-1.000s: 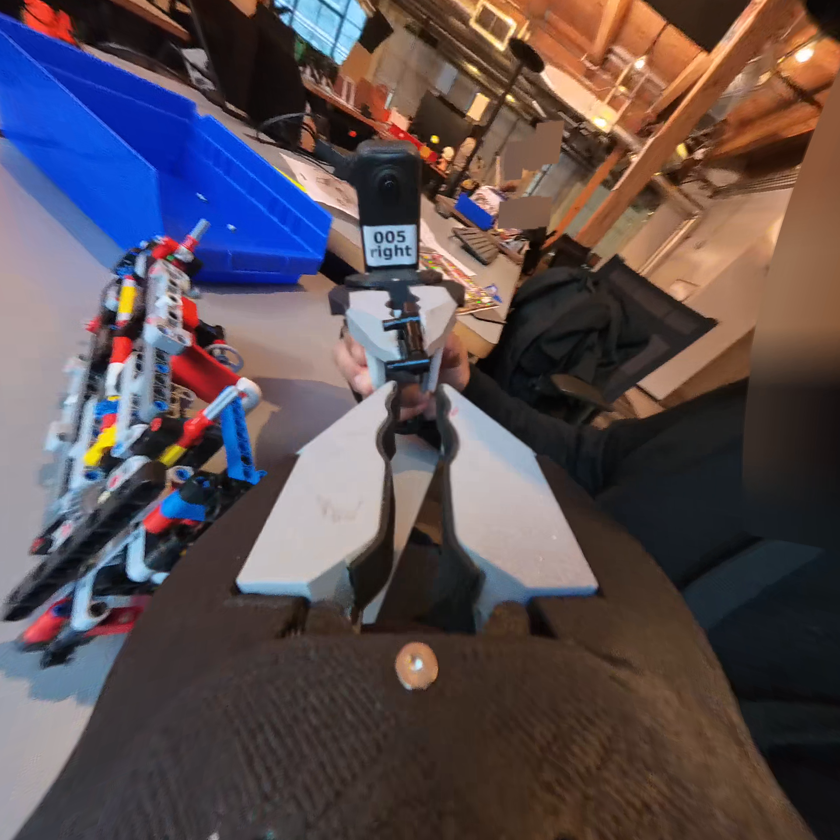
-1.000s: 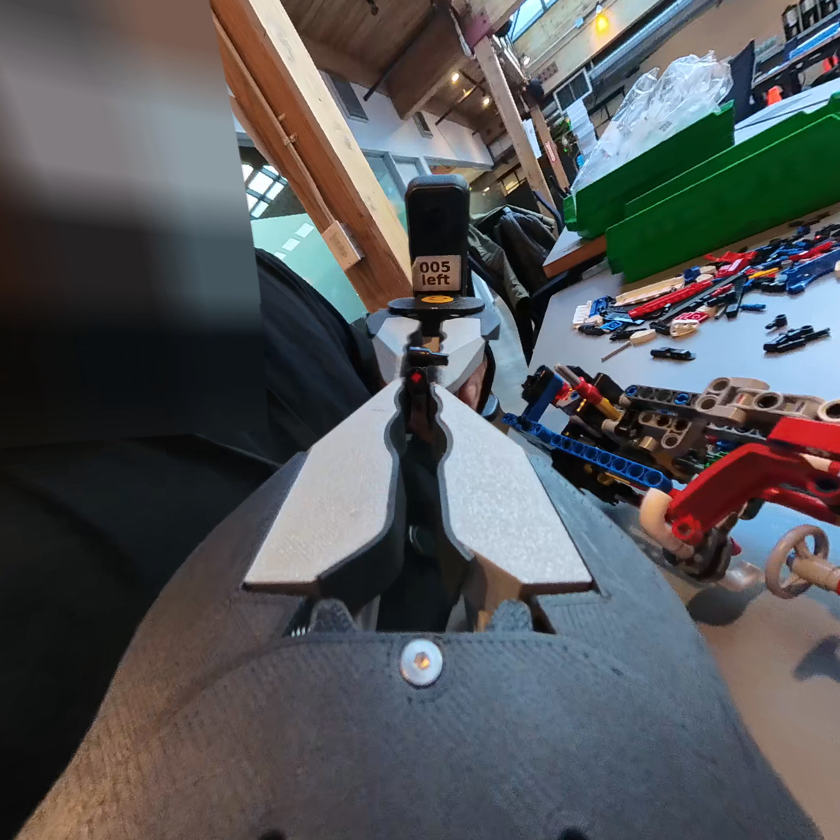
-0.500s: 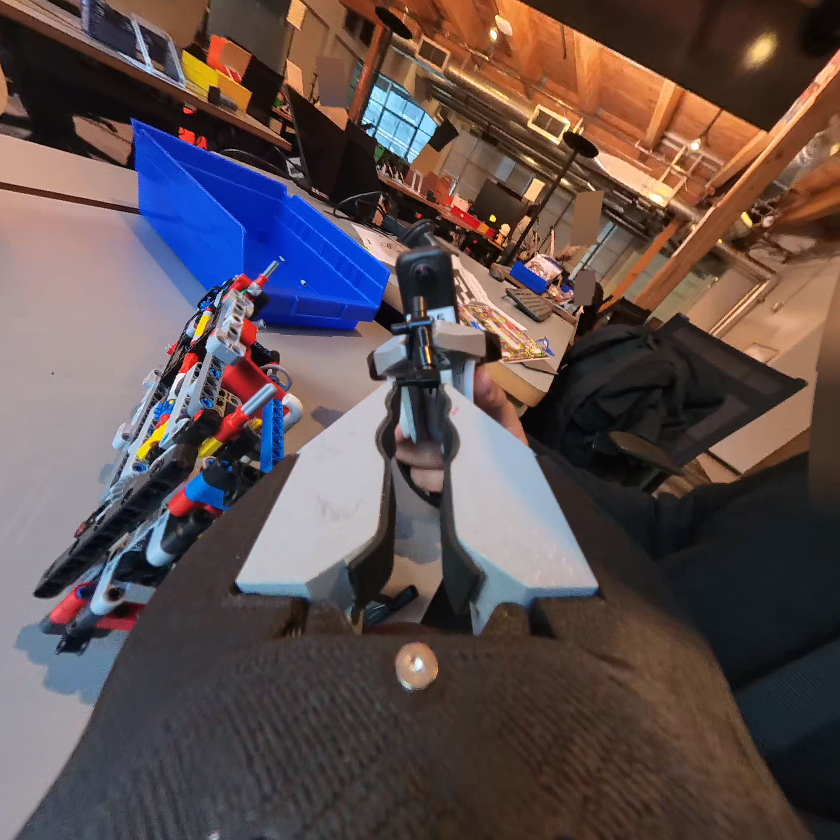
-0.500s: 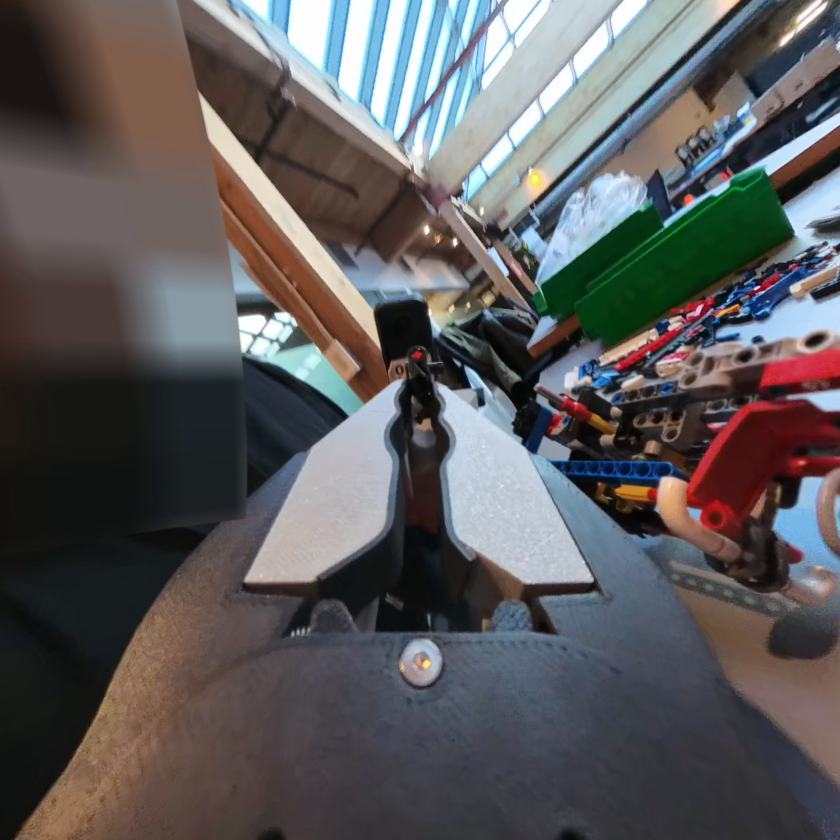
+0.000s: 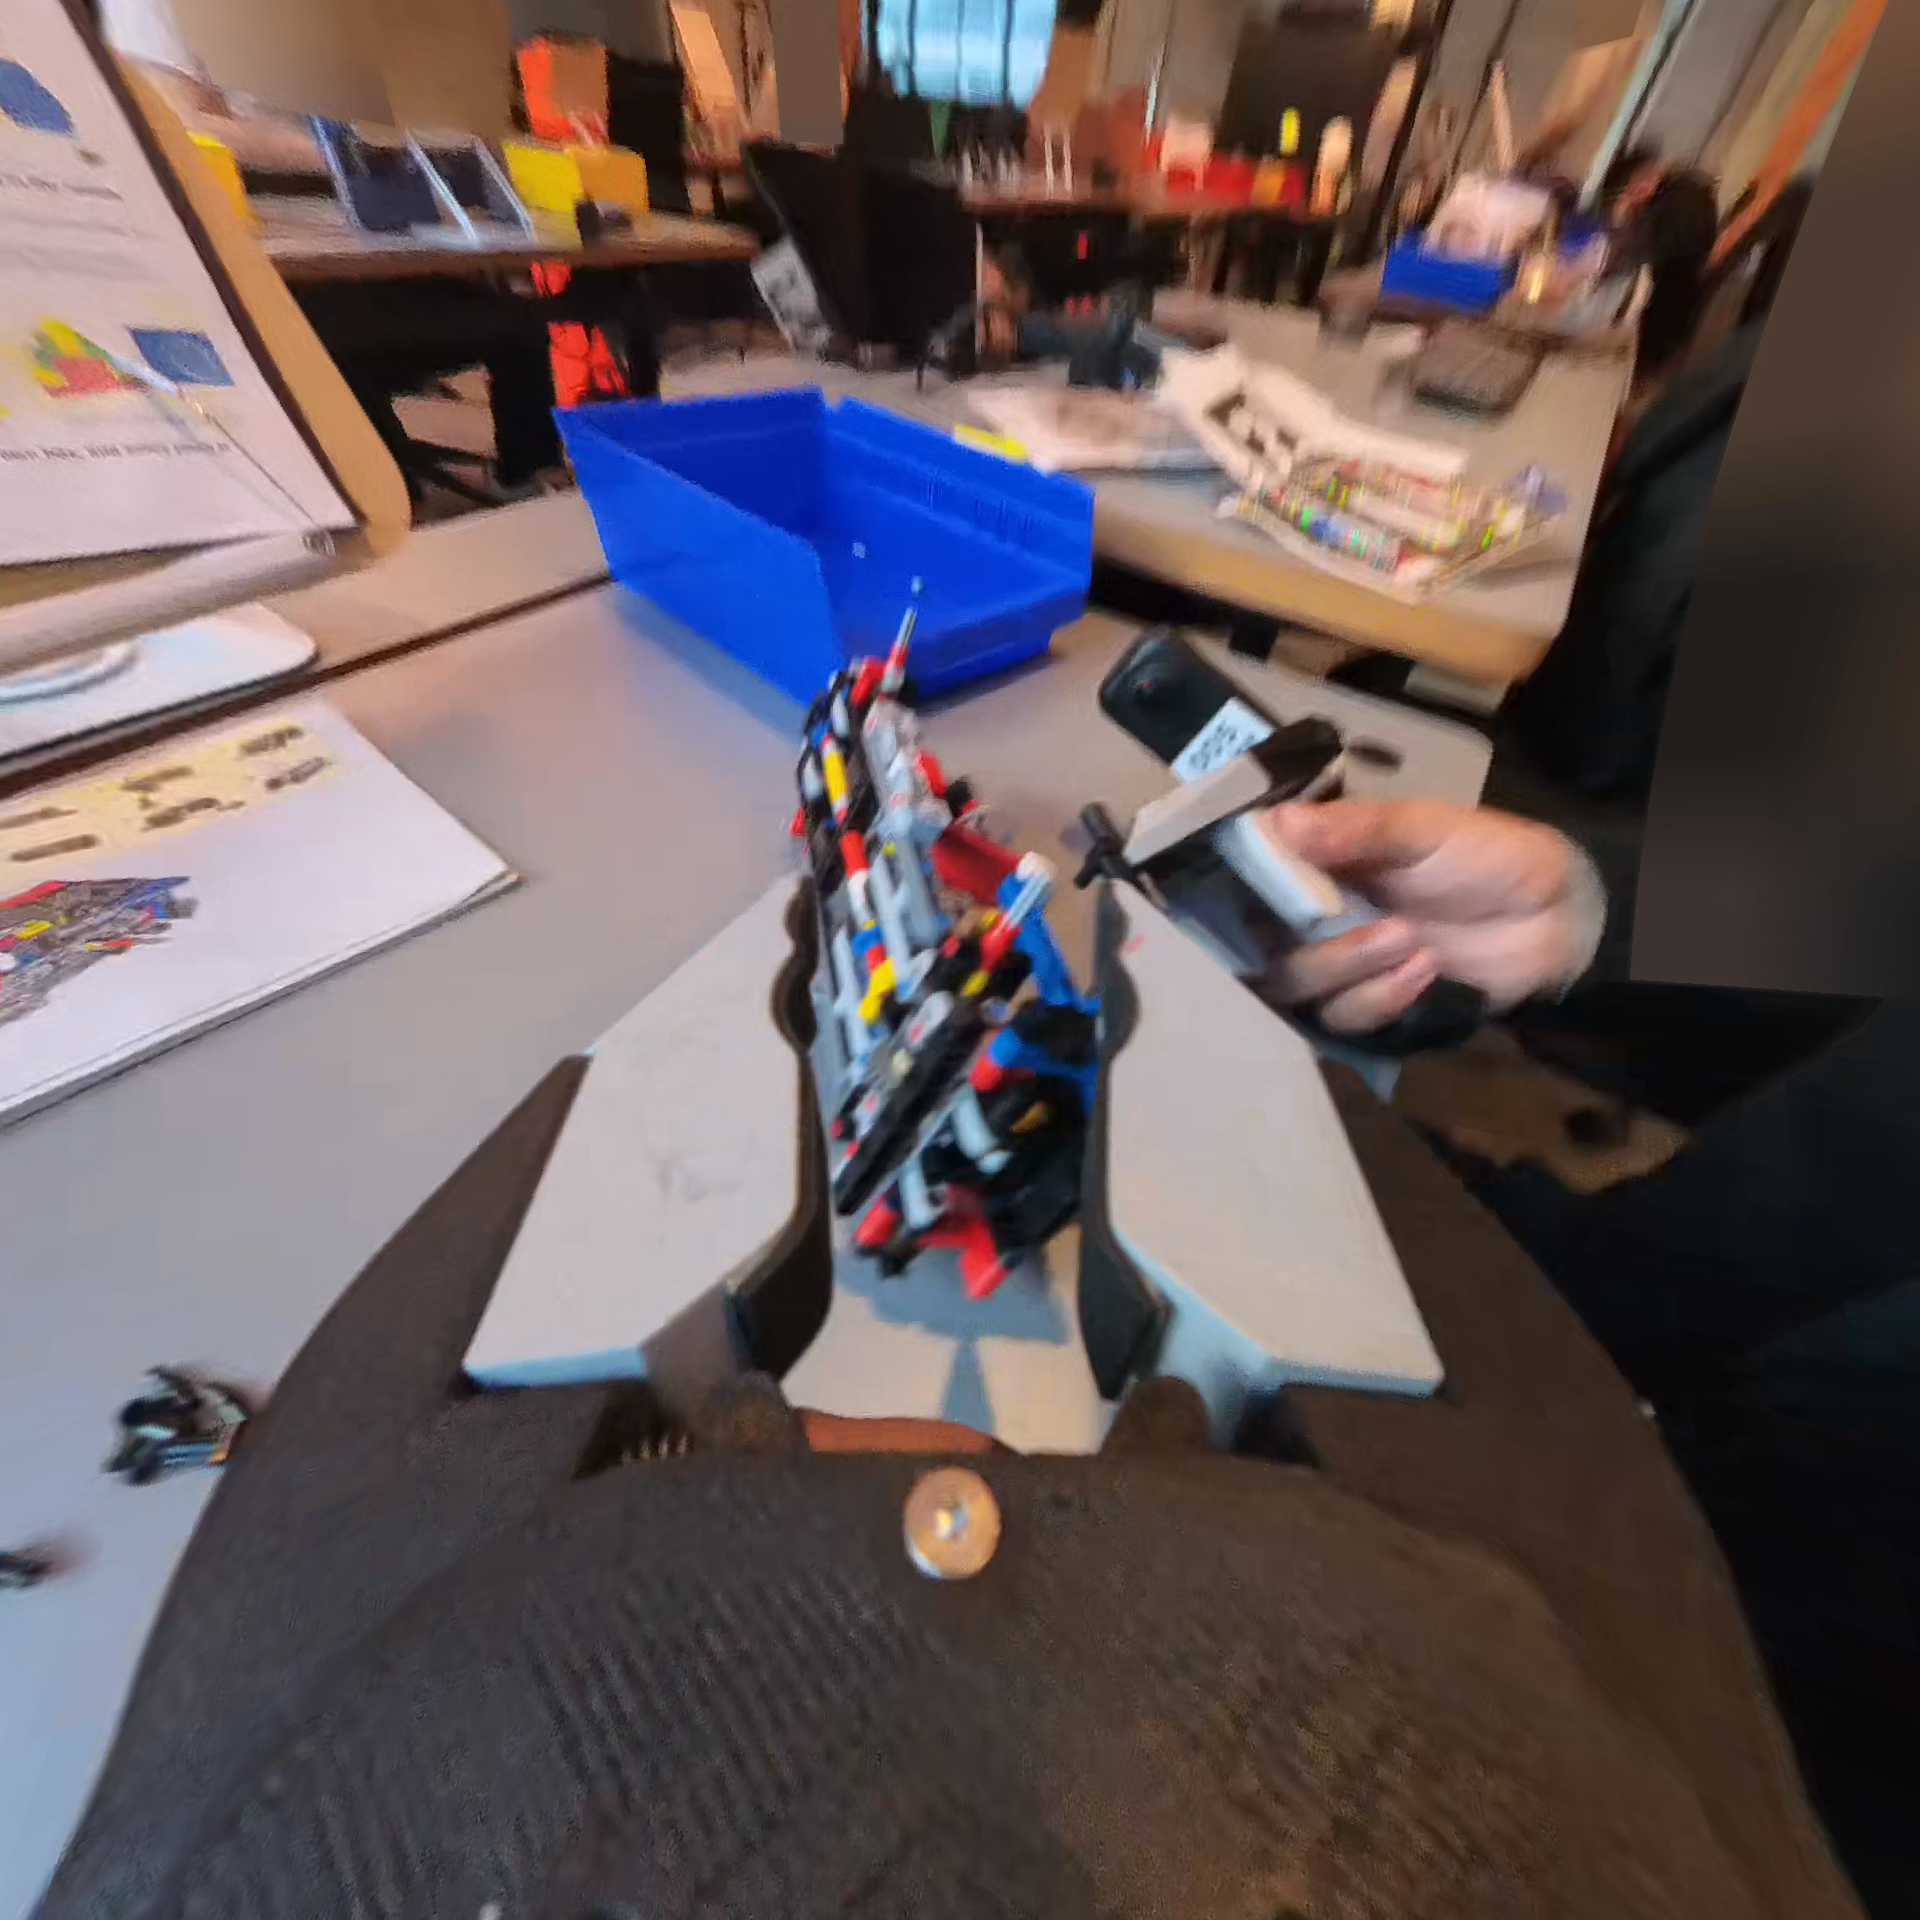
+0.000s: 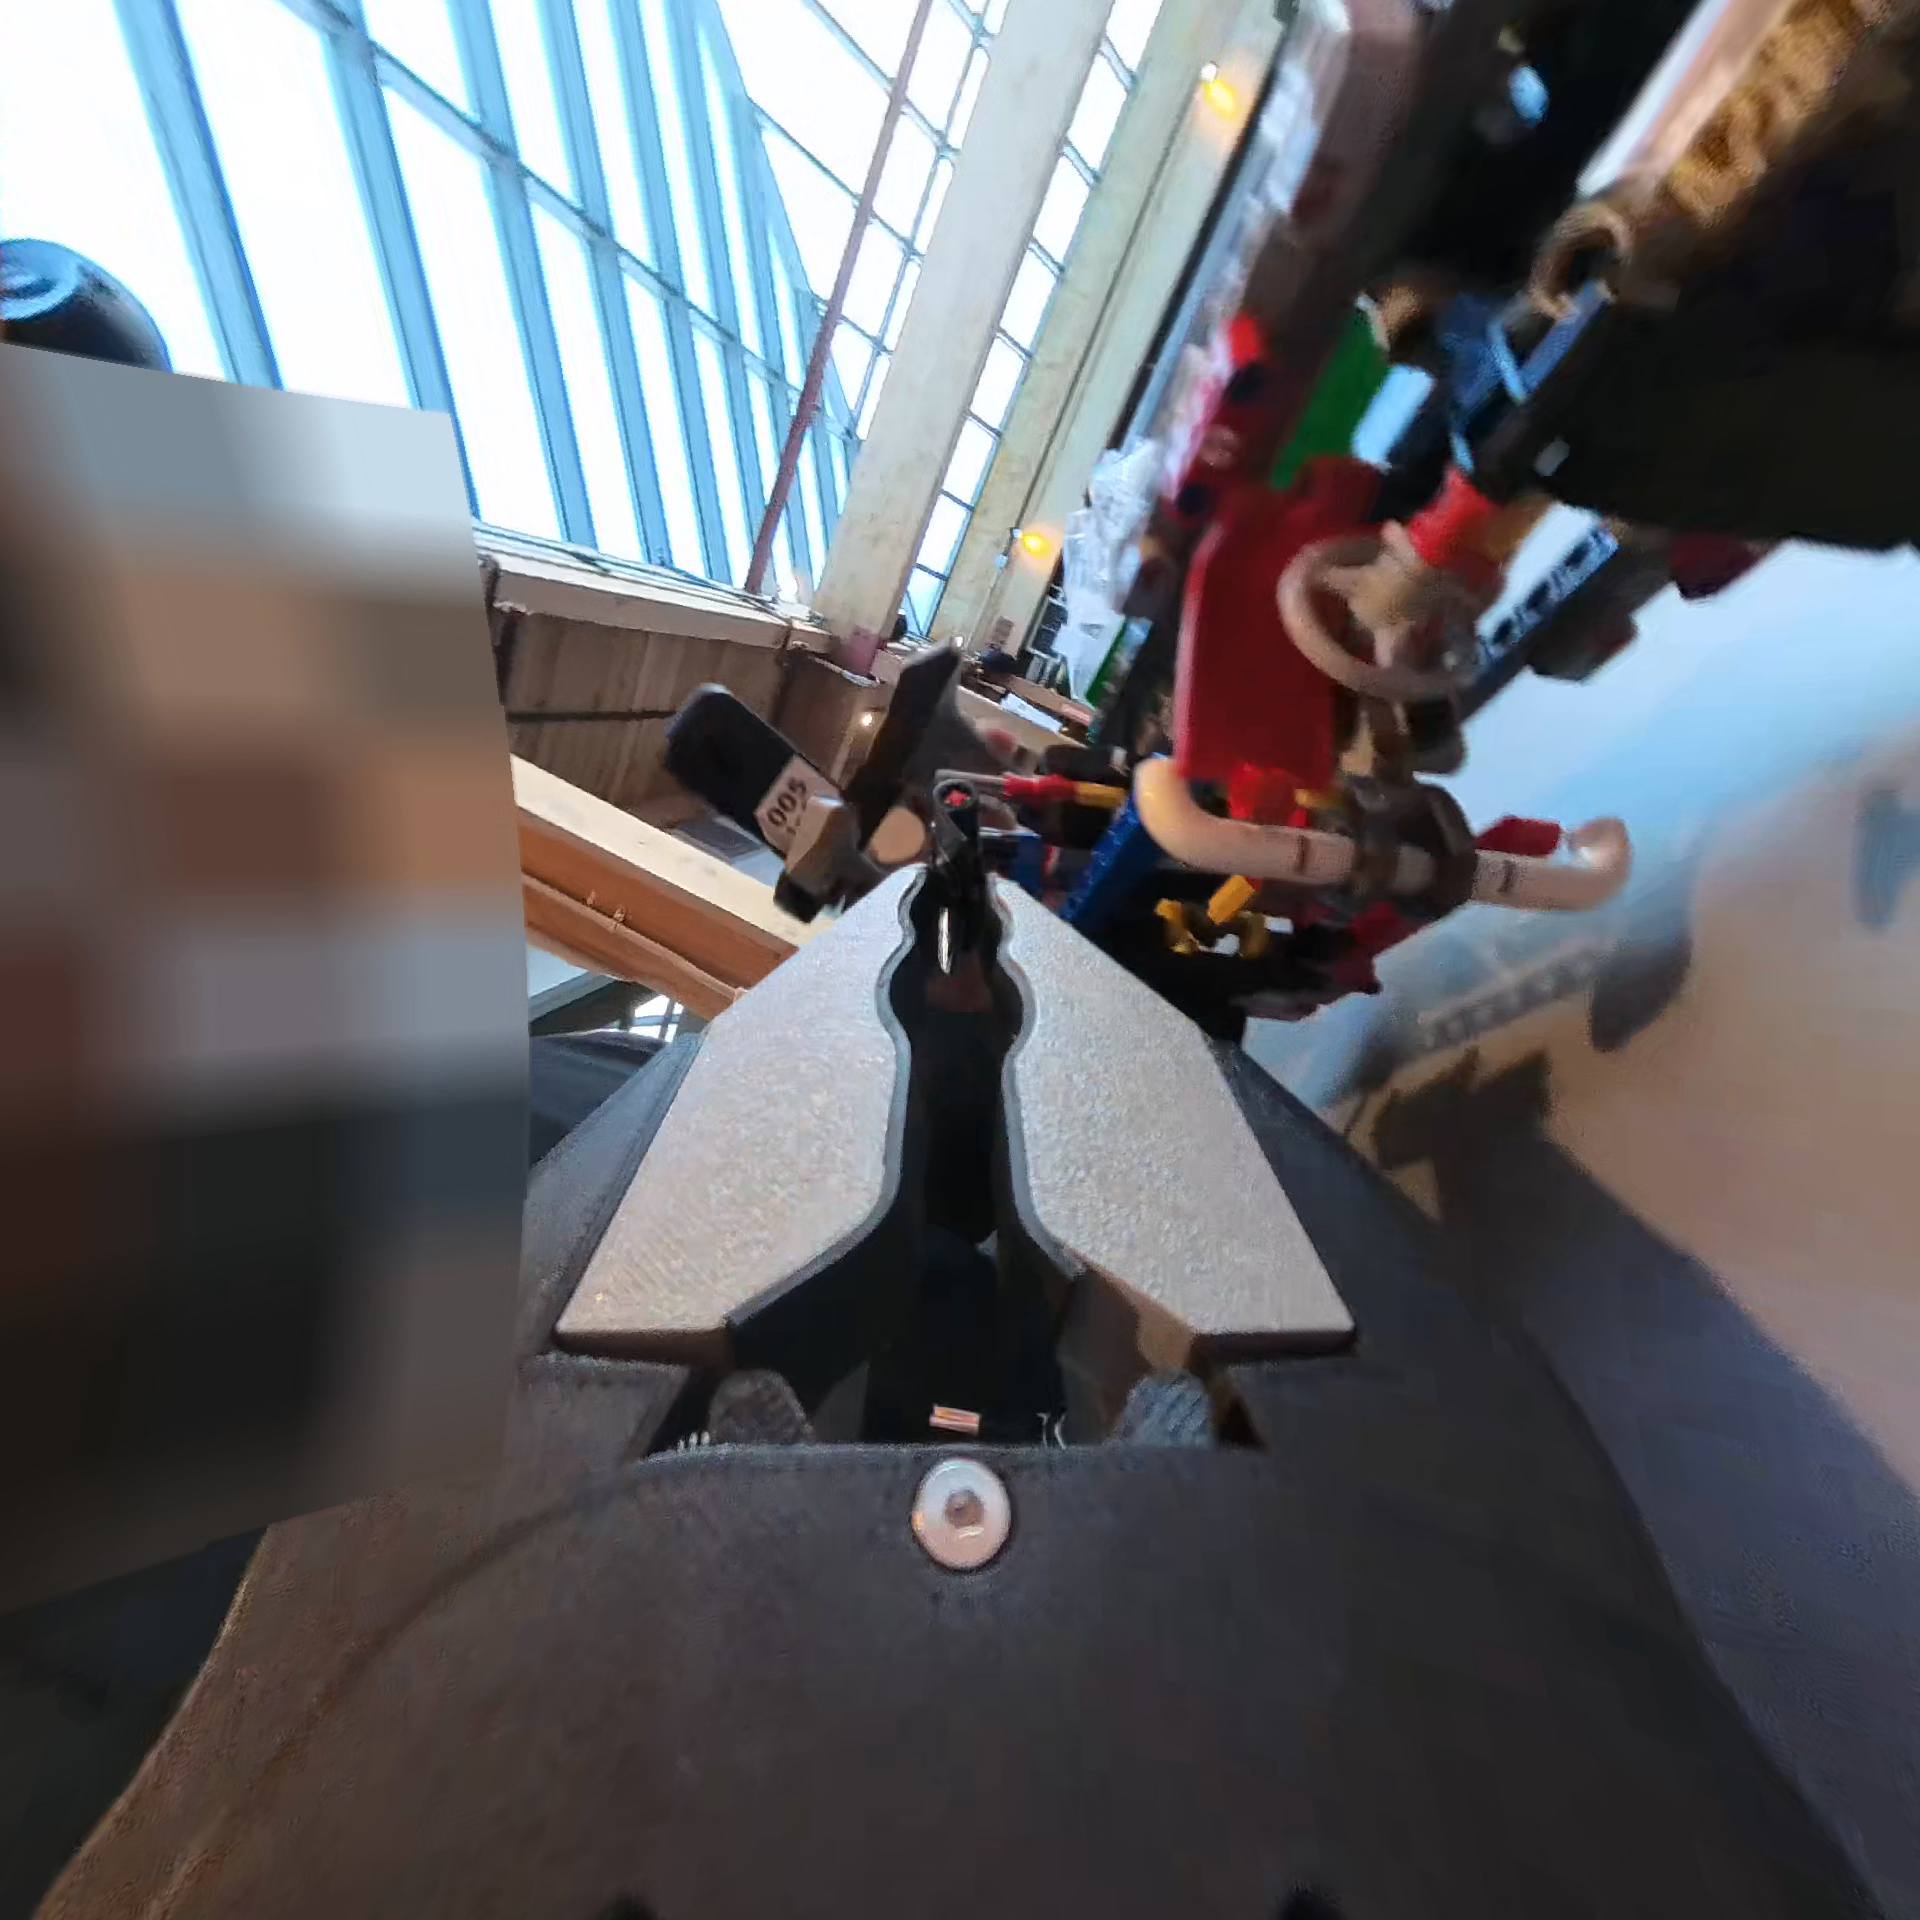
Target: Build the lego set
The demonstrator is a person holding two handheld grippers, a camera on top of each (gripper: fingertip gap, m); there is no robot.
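The partly built lego model (image 5: 914,997), a long frame of black, grey, red, blue and yellow parts, stands on the grey table (image 5: 623,769). My left gripper (image 5: 951,914) is open, with one finger on each side of the model's near end; I cannot tell if the pads touch it. My right gripper (image 6: 956,894) is shut on a small black pin piece (image 6: 951,821) with a red end. In the left wrist view the right gripper (image 5: 1101,842) is just right of the model, held by a hand (image 5: 1434,914). The model (image 6: 1299,727) fills the right wrist view's upper right, blurred.
A blue bin (image 5: 831,520) stands behind the model. An open instruction booklet (image 5: 208,883) lies at the left, below a propped board (image 5: 125,312). A few loose small parts (image 5: 177,1413) lie near the left edge. The person's dark clothing is on the right. Some 9 cm of space lies between my two pairs of fingers.
My left gripper let go of the small black piece, opened and swung left until its fingers stood either side of the model. My right gripper kept the piece and tilted upward.
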